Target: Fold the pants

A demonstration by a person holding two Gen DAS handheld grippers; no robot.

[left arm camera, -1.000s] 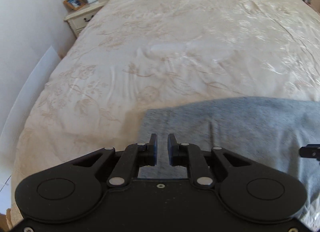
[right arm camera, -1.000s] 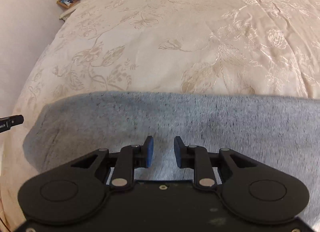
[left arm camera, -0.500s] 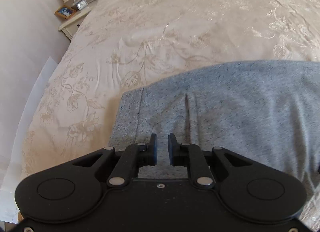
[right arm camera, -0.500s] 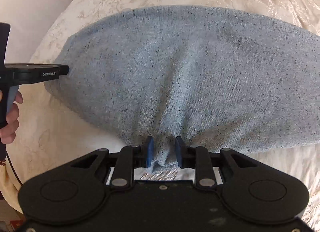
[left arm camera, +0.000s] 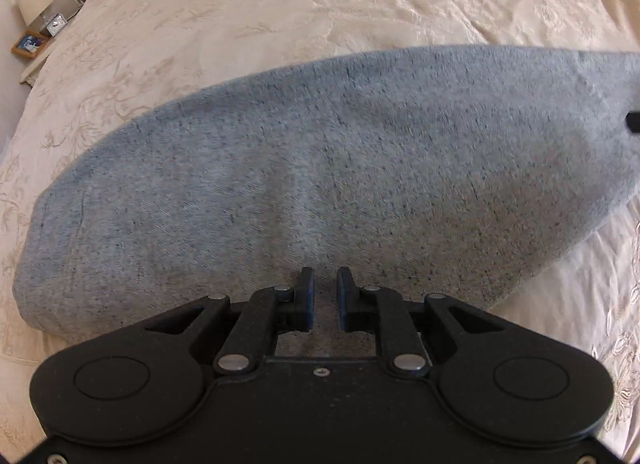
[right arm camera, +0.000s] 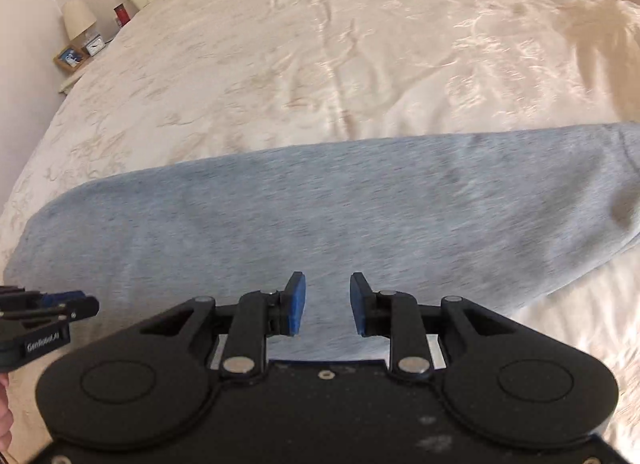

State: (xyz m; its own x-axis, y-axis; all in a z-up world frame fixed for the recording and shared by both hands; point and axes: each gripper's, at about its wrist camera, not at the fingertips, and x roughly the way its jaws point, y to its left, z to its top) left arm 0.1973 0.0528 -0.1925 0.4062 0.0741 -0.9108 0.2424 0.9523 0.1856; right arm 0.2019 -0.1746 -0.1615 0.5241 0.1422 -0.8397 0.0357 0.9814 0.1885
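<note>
Hovering over grey pants folded flat on the bed, my left hand-held gripper narrowly parted, right hand-held gripper wider, both empty; next I'd judge grasping an edge for another fold.

both wrist cameras looked steeply down along their own fingers, close above the grey pants on the cream bedspread. both views shared the pants, bedspread and far-left nightstand lamp.

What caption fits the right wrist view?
Right gripper, jaws apart, above grey pants spread on a cream bedspread.
</note>
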